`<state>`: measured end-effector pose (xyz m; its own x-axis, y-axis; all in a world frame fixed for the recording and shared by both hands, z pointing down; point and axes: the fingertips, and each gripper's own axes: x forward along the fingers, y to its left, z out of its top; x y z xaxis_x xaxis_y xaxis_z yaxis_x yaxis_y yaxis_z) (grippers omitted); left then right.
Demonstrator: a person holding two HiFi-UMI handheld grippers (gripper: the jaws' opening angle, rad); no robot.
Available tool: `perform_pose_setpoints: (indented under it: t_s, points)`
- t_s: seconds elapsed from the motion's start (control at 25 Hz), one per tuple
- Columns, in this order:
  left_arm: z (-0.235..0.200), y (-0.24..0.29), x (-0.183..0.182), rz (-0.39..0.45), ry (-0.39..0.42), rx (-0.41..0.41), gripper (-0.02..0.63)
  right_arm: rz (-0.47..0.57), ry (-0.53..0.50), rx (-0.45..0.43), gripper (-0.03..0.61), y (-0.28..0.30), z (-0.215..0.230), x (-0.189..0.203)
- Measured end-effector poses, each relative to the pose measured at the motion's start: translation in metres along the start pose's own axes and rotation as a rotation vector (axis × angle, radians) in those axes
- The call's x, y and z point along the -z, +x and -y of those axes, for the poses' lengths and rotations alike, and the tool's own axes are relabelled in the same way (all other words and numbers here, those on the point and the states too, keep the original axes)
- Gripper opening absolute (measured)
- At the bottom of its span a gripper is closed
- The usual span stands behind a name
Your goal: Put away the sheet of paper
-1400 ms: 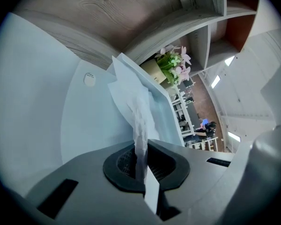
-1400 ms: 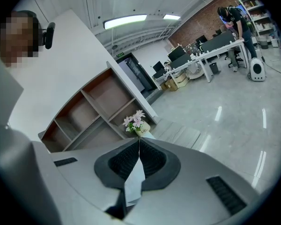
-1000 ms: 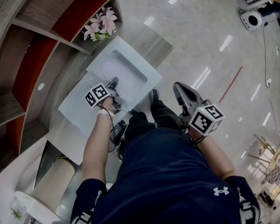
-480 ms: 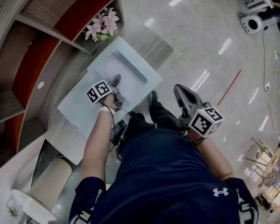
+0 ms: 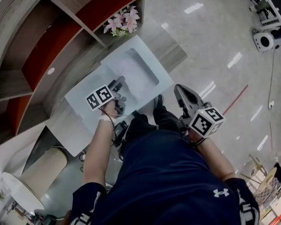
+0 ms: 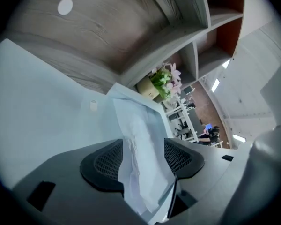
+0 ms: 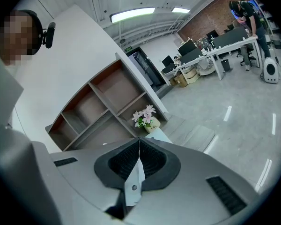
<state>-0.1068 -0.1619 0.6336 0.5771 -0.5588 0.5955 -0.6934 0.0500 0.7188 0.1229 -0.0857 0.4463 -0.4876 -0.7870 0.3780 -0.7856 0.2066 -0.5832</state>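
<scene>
A large white sheet of paper [image 5: 140, 64] lies on the wood-grain counter [image 5: 171, 48] in front of the shelf unit. My left gripper [image 5: 118, 84] hovers over the sheet's near part. In the left gripper view a crumpled ridge of the paper [image 6: 140, 139] rises between the two pads [image 6: 105, 165], and the left gripper [image 6: 143, 146] is open around it. Its jaws have just been opening and do not press on the paper. My right gripper [image 5: 178, 89] is off the counter to the right, over the floor, with its jaws shut [image 7: 139, 144] on nothing.
A pot of pink flowers [image 5: 124, 21] stands at the counter's far end, beside the open wood-and-red shelf unit [image 5: 47, 46]. A second white sheet [image 5: 70, 130] lies to the near left. A ribbed cream cylinder [image 5: 42, 170] sits lower left. Glossy floor [image 5: 225, 41] lies to the right.
The left gripper's jaws have gone from shut on the paper to wide open, and the gripper has lifted slightly. The head view has shifted. The right gripper stays shut.
</scene>
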Motion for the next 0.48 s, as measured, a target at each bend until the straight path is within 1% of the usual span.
perform_pose_setpoints:
  t_s: [0.04, 0.2, 0.28, 0.4, 0.48]
  points:
    - [0.003, -0.011, -0.005, 0.028, -0.006, 0.014, 0.282, -0.005, -0.012, -0.013, 0.014, 0.003, -0.004, 0.000]
    - [0.033, -0.059, -0.024, 0.144, -0.040, 0.121, 0.182, -0.020, -0.071, -0.066, 0.014, 0.017, -0.021, -0.004]
    - [0.053, -0.084, -0.033, 0.199, -0.056, 0.183, 0.148, -0.024, -0.096, -0.094, 0.014, 0.025, -0.029, -0.007]
    - [0.084, -0.123, -0.044, 0.287, -0.027, 0.247, 0.096, -0.021, -0.124, -0.140, 0.014, 0.034, -0.045, -0.013]
    - [0.106, -0.150, -0.052, 0.355, 0.021, 0.281, 0.037, -0.008, -0.141, -0.172, 0.014, 0.039, -0.056, -0.020]
